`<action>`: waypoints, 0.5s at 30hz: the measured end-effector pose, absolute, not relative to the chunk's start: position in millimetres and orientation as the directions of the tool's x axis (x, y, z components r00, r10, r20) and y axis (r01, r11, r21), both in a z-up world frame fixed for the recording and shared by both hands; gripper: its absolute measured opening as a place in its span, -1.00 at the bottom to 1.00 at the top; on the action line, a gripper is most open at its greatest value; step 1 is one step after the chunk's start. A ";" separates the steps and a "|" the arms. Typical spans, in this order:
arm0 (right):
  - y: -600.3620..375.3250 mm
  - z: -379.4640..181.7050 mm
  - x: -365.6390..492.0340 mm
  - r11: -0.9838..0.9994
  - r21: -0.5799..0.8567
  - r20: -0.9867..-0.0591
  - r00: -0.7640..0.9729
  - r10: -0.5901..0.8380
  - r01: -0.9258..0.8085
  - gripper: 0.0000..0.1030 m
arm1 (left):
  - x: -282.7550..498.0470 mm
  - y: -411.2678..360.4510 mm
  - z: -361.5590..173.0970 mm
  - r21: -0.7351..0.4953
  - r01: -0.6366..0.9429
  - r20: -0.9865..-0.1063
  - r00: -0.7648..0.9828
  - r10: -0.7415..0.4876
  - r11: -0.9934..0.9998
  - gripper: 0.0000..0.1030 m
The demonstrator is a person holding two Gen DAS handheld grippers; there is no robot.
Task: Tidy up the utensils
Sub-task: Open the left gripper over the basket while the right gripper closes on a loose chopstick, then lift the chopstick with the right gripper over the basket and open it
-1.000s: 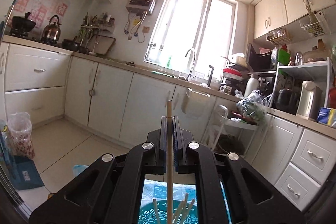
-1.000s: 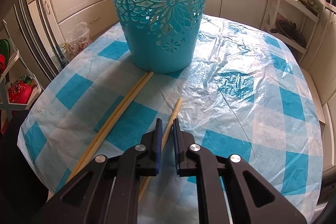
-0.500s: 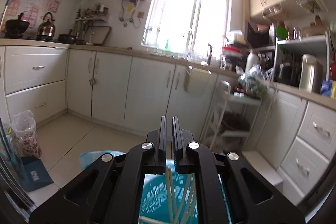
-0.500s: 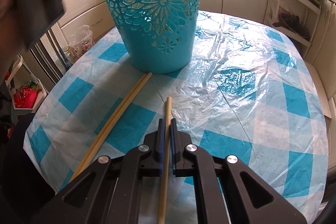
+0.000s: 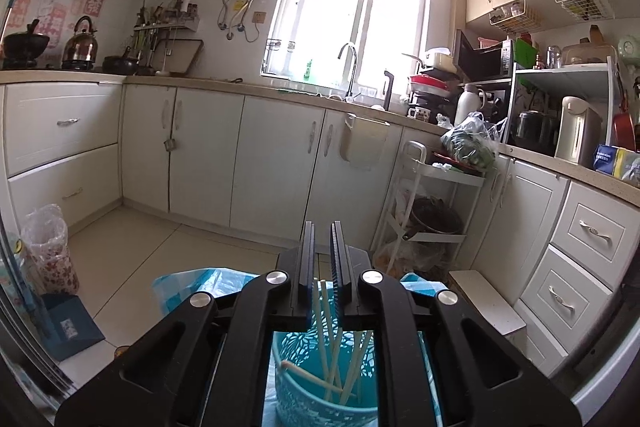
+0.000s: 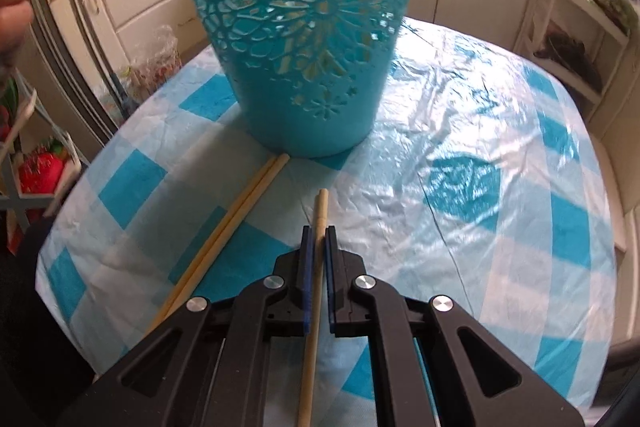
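A teal cut-out basket (image 6: pixel 304 23) stands on the checked tablecloth (image 6: pixel 480 155). In the left wrist view I look down into the basket (image 5: pixel 316 391), which holds several pale chopsticks (image 5: pixel 334 343). My left gripper (image 5: pixel 322 231) hangs above it, slightly open and empty. My right gripper (image 6: pixel 317 233) is shut on one wooden chopstick (image 6: pixel 318 227) that points at the basket. Two more chopsticks (image 6: pixel 232 231) lie side by side on the cloth to its left, tips near the basket's base.
The round table's edge drops off at left and right. A hand (image 6: pixel 14 7) shows at the far left of the right wrist view. Kitchen cabinets (image 5: pixel 248 163) and a white trolley (image 5: pixel 432 203) stand beyond the table.
My left gripper let go of its chopstick, which dropped into the basket, and its jaws opened a little. My right gripper closed on the single chopstick and moved toward the basket.
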State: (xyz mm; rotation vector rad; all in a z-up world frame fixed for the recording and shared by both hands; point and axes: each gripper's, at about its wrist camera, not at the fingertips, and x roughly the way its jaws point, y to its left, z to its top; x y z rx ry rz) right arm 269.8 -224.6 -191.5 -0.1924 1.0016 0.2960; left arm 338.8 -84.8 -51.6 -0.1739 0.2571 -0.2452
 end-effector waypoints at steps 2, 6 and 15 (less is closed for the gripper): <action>-224.7 -190.7 272.1 0.939 -0.021 -0.858 0.488 0.159 -0.343 -0.87 | 335.6 -84.3 -50.8 -0.194 0.216 -0.232 0.938 -0.259 0.957 -0.79; -222.7 -190.7 267.1 0.929 -0.054 -0.846 0.511 0.152 -0.365 -0.88 | 330.6 -83.3 -50.5 -0.195 0.216 -0.241 0.935 -0.260 0.957 -0.77; -282.9 -63.1 198.2 0.959 0.223 -0.229 0.947 0.226 -0.175 -0.89 | 299.5 -73.7 -40.7 -0.217 0.165 -0.193 0.959 -0.208 0.962 -0.77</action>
